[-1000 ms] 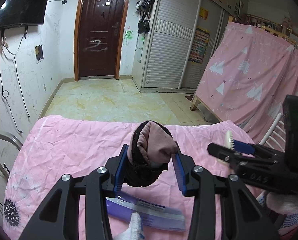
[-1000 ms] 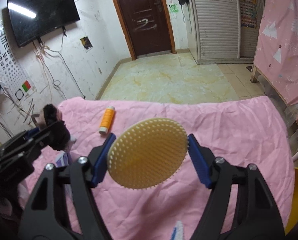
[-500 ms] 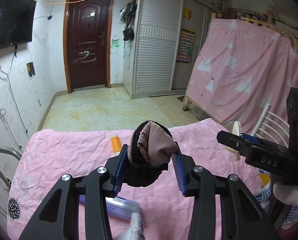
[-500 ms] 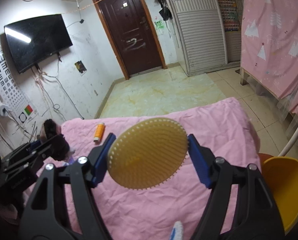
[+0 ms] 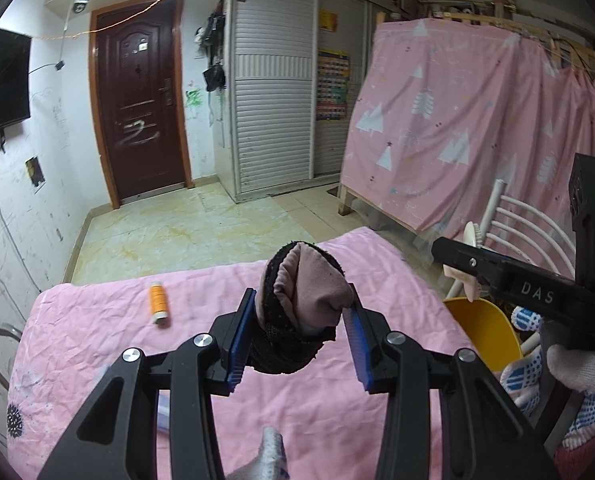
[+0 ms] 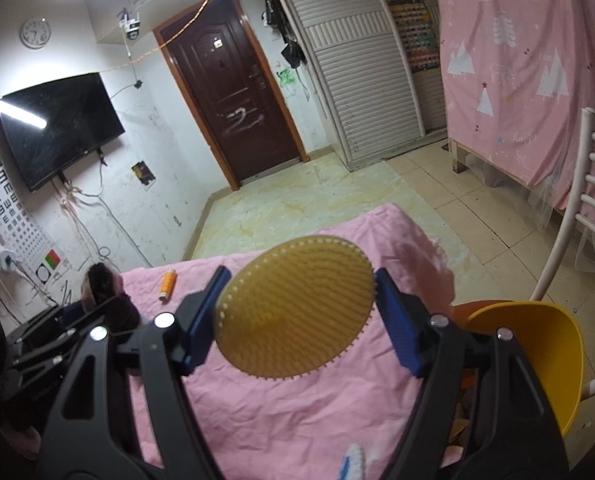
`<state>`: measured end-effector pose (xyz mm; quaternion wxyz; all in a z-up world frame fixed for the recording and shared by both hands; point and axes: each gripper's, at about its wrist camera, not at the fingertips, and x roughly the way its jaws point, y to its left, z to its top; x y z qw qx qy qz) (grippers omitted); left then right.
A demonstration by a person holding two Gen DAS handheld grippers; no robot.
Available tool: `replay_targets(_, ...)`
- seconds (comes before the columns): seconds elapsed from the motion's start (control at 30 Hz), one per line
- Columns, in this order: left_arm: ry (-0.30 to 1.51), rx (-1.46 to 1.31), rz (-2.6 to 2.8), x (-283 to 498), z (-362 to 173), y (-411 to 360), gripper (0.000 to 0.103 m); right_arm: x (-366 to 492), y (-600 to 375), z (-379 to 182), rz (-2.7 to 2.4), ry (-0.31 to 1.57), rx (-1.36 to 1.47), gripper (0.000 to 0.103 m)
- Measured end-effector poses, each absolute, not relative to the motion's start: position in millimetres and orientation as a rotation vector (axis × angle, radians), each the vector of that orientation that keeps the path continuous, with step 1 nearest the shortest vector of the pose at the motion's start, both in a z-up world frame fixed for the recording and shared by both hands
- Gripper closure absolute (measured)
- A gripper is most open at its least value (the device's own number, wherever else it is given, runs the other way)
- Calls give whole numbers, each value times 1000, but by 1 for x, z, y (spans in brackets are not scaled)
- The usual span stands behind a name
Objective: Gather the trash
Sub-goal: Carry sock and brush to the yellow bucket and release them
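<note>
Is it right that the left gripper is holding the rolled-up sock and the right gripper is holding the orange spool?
Not quite. The left gripper does hold the rolled-up sock, but the right gripper holds a round yellow bristly brush. The right wrist view shows the orange spool lying on the pink bedspread.

Rolled sock, round bristled disc, both clamped aloft

Left claw closed on rolled sock, lower centre of frame. Right claw clamped on round bristled disc, tilted. White dotted glove seen lower right.
</note>
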<state>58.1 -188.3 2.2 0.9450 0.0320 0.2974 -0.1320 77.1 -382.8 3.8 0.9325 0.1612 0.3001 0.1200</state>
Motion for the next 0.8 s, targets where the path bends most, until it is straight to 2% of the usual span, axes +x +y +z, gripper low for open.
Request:
replay_targets(0.43, 614, 153, -353, 49, -1, -262, 70, 57, -465, -7, 150, 589, 429, 33)
replay_targets(0.8, 620, 115, -540, 48, -6, -327, 70, 42, -525, -25, 28, 572, 472, 33)
